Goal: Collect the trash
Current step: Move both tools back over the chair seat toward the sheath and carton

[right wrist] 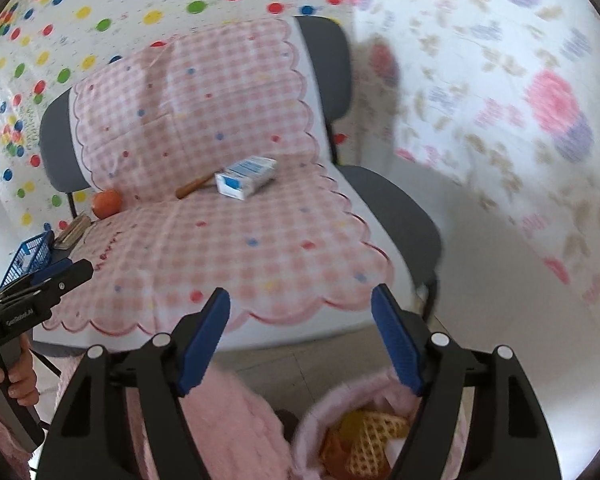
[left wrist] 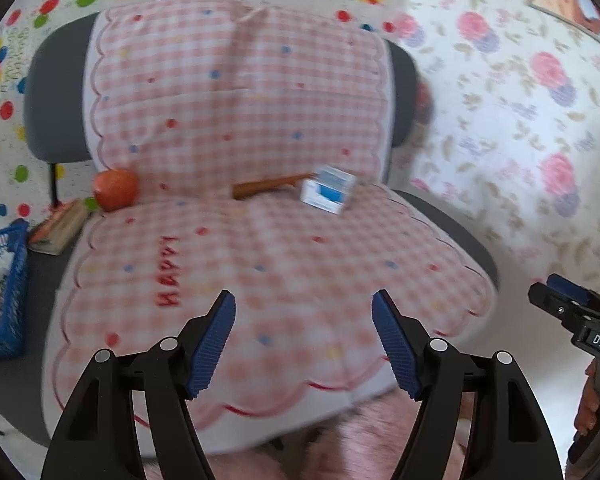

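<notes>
A white and blue carton (left wrist: pixel 327 189) lies at the back of the chair seat, on a pink checked cushion (left wrist: pixel 260 264); it also shows in the right wrist view (right wrist: pixel 246 177). A brown stick-like piece (left wrist: pixel 274 185) lies just left of it, also in the right wrist view (right wrist: pixel 194 185). An orange fruit (left wrist: pixel 115 188) sits at the seat's back left corner, also in the right wrist view (right wrist: pixel 107 203). My left gripper (left wrist: pixel 304 340) is open and empty above the seat's front. My right gripper (right wrist: pixel 300 340) is open and empty before the front edge.
A blue plastic basket (left wrist: pixel 0 280) stands on the floor left of the chair, with a book (left wrist: pixel 60 226) beside it. A pink fluffy slipper (right wrist: pixel 360 432) lies below the right gripper. Flowered and dotted cloths hang behind and to the right.
</notes>
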The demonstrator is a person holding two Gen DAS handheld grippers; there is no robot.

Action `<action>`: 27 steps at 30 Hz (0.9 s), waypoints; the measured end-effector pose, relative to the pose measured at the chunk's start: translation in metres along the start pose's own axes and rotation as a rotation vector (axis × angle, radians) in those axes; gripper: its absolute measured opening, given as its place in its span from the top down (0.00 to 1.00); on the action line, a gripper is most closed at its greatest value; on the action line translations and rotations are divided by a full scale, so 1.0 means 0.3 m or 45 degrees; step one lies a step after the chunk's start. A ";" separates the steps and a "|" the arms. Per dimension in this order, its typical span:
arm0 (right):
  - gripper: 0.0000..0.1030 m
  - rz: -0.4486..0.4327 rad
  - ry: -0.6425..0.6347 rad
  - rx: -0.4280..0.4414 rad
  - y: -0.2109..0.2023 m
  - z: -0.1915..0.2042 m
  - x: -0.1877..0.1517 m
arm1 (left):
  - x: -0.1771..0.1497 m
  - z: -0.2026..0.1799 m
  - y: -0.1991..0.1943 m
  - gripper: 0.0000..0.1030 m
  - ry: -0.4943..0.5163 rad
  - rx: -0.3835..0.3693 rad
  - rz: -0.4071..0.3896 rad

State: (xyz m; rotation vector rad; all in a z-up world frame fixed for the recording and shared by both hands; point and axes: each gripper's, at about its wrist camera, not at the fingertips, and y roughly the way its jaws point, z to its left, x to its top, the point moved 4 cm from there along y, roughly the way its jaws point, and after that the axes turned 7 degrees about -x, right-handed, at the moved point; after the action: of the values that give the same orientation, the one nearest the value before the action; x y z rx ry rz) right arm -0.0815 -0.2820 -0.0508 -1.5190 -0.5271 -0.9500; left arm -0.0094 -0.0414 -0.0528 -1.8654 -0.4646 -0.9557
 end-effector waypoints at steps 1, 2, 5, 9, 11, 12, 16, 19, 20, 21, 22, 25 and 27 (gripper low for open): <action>0.30 0.001 -0.007 0.006 0.017 0.014 0.017 | 0.014 0.023 0.009 0.31 -0.010 0.012 0.000; 0.30 0.001 -0.014 0.018 0.042 0.032 0.039 | 0.025 0.038 0.019 0.31 -0.019 0.024 0.002; 0.30 0.009 -0.030 0.042 0.113 0.078 0.095 | 0.075 0.098 0.063 0.28 -0.038 0.049 0.001; 0.30 0.025 -0.052 0.067 0.224 0.140 0.172 | 0.147 0.161 0.139 0.28 -0.044 0.100 0.010; 0.30 0.030 -0.059 0.076 0.287 0.168 0.214 | 0.189 0.203 0.175 0.28 -0.061 0.120 0.008; 0.30 0.031 -0.064 0.081 0.325 0.183 0.241 | 0.203 0.215 0.187 0.28 -0.065 0.127 0.005; 0.30 0.052 -0.081 0.103 0.443 0.233 0.315 | 0.270 0.284 0.256 0.28 -0.081 0.162 0.015; 0.30 0.062 -0.111 0.116 0.536 0.282 0.367 | 0.306 0.323 0.305 0.28 -0.083 0.187 0.026; 0.30 0.066 -0.118 0.118 0.559 0.295 0.376 | 0.318 0.339 0.323 0.28 -0.086 0.194 0.032; 0.30 0.073 -0.125 0.124 0.587 0.310 0.386 | 0.327 0.352 0.338 0.28 -0.091 0.200 0.036; 0.30 0.081 -0.136 0.131 0.632 0.332 0.401 | 0.335 0.369 0.358 0.28 -0.097 0.209 0.046; 0.35 0.117 -0.152 0.152 0.720 0.376 0.424 | 0.347 0.407 0.392 0.28 -0.111 0.229 0.061; 0.44 0.138 -0.162 0.172 0.770 0.402 0.436 | 0.350 0.431 0.412 0.28 -0.120 0.234 0.072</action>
State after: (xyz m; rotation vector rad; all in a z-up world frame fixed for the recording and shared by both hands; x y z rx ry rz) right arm 0.2049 -0.2345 -0.0772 -1.4764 -0.5819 -0.7236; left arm 0.1917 0.0050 -0.0735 -1.7522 -0.5355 -0.7641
